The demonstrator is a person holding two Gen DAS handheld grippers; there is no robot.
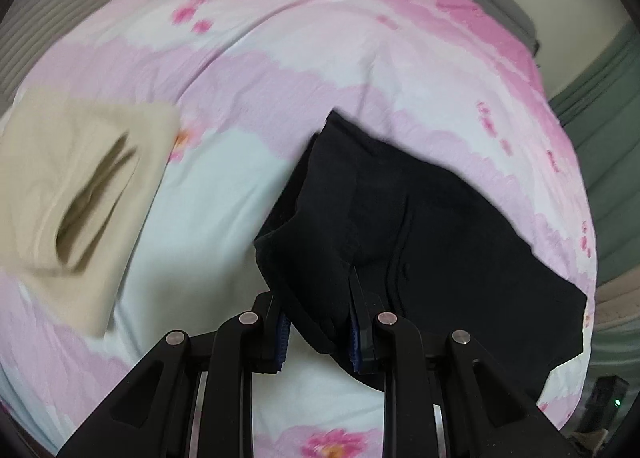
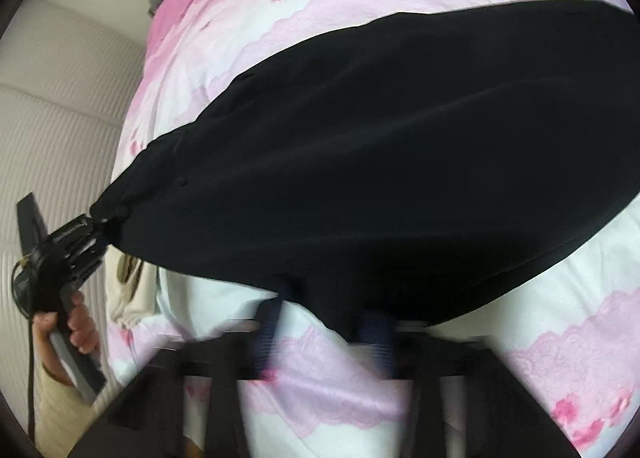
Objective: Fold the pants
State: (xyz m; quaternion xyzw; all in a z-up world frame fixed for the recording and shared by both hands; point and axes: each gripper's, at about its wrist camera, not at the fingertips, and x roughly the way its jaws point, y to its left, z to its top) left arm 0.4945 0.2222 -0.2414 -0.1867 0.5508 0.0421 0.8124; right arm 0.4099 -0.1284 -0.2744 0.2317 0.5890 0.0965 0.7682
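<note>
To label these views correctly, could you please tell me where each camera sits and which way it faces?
Left wrist: on the left gripper, facing down its fingers across the pink floral bedspread at black fabric pants and a folded beige garment.
Right wrist: on the blurred right gripper, facing leftward; person's left hand visible.
Shared: pants, bedspread.

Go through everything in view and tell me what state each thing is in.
black pants: lifted off the bed, stretched between both grippers
left gripper: shut on a bunched edge of the pants
right gripper: shut on the pants' edge, blurred
beige garment: folded, lying on the bedspread
</note>
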